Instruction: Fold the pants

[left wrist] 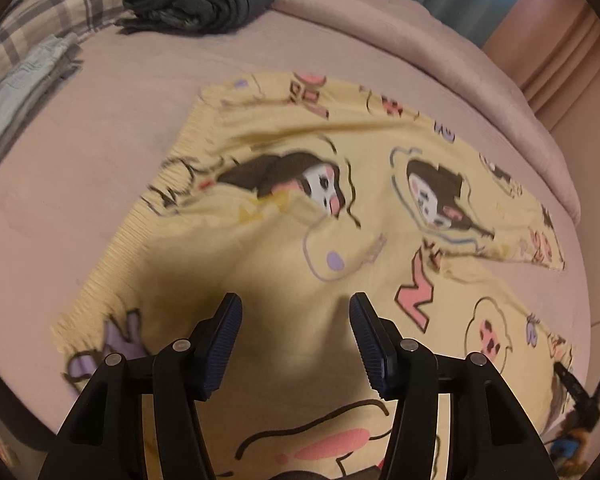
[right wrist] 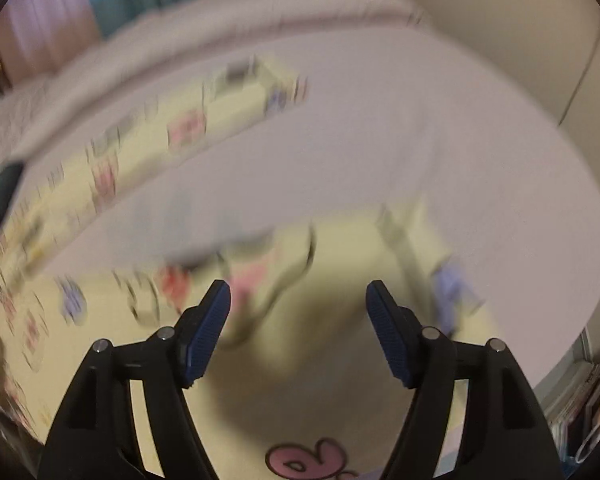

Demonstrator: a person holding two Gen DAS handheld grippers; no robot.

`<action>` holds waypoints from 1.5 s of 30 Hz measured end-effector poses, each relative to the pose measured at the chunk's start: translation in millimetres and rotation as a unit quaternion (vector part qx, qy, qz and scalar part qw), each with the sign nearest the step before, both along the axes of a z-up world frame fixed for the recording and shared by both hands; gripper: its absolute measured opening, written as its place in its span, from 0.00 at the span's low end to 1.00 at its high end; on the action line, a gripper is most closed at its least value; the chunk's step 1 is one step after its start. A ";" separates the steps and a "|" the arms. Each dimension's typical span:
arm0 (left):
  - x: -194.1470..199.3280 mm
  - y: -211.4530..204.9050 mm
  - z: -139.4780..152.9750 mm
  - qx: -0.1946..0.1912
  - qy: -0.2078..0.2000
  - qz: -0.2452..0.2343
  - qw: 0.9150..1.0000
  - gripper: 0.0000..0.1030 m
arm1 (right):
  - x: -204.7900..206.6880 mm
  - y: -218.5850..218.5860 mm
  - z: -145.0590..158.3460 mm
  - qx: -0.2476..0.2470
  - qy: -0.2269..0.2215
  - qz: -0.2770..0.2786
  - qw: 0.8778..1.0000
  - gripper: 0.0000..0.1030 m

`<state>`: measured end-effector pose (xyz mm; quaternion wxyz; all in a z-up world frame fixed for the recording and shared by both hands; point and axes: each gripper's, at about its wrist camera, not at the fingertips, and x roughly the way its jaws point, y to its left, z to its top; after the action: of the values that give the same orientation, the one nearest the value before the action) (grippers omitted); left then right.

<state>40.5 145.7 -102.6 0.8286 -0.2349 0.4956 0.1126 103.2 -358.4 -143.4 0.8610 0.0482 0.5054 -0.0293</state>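
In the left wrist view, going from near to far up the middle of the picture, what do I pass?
Open left gripper → yellow cartoon-print pants spread flat → bare mauve bed cover → dark folded garment near the far edge.

The left gripper [left wrist: 296,304] points steeply downward, its two black fingers spread apart with a clear gap between the ribbed blue pads [left wrist: 224,344]. Nothing sits between them and the pads press on nothing. The right gripper [right wrist: 298,292] tilts down at much the same angle, its fingers splayed a little wider, the blue pads [right wrist: 388,332] facing each other across an empty gap. Its view is smeared with motion blur. No hand or sleeve shows behind either tool.
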 end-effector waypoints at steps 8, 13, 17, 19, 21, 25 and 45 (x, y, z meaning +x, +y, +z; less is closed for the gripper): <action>2.6 -7.3 -12.5 0.043 -0.002 0.007 0.999 0.54 | -0.8 4.4 -5.2 -0.020 -0.018 -0.013 1.000 0.81; 9.2 -6.0 -15.5 0.046 -0.009 0.006 0.999 0.59 | 0.3 7.6 -2.7 -0.020 -0.017 -0.018 1.000 0.85; 16.9 -7.4 -14.6 0.050 -0.006 0.007 0.999 0.65 | 6.3 10.2 -4.4 -0.025 -0.014 -0.021 0.999 0.88; 19.4 -12.2 -15.3 0.063 -0.006 0.003 0.998 0.67 | 6.6 9.2 -4.2 -0.023 -0.012 -0.022 0.999 0.89; 20.0 -15.6 -16.0 0.075 -0.007 -0.001 0.997 0.67 | 6.2 8.5 -4.3 -0.021 -0.012 -0.021 0.999 0.89; 19.2 -14.2 -16.1 0.074 -0.010 0.002 0.997 0.67 | 7.1 8.5 -4.7 -0.021 -0.011 -0.021 0.999 0.89; 25.1 29.2 27.0 -0.111 -0.055 0.000 0.992 0.68 | 3.7 9.1 1.9 -0.023 -0.012 -0.007 1.000 0.90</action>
<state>65.6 174.9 -75.7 0.8232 -0.3312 0.4590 0.0445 107.0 -349.3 -141.5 0.8676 0.0323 0.4941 -0.0461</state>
